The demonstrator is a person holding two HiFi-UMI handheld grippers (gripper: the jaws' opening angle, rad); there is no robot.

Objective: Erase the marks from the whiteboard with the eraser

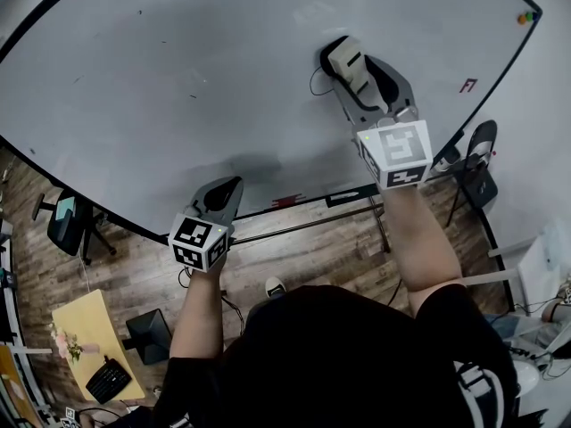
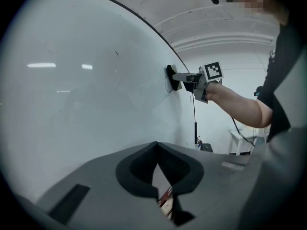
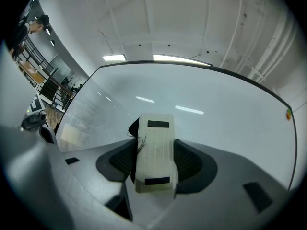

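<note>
- Eraser point(image 3: 156, 138), cream-coloured with two black strips on its back, sits pinched between the jaws of the right tool point(image 1: 357, 77), which are closed against its long sides.
- The eraser's dark underside is pressed flat against the whiteboard point(image 1: 178, 105), in the board's upper right part as the head view shows it.
- A thin dark loop point(image 1: 314, 83) lies just beside the eraser on its left; whether it is a drawn line or a loose thread cannot be told.
- A few small dark marks point(image 1: 192, 80) dot the board well to the left of the eraser, and a small red mark point(image 1: 467, 85) sits near the board's right edge.
- The rest of the board's surface looks white and mostly clean, with ceiling lights reflected in it.
- The left tool point(image 1: 223, 190) hangs low, near the board's lower edge and well apart from the eraser.
- Its jaws are pressed together at the tips with nothing between them, and it does not touch the board.
- Coloured magnets point(image 1: 526, 16) cling to the board's far right corner.
- Below the board, a wooden floor point(image 1: 312, 257) carries an office chair point(image 1: 67, 221) at the left and a second chair point(image 1: 477, 163) at the right.
</note>
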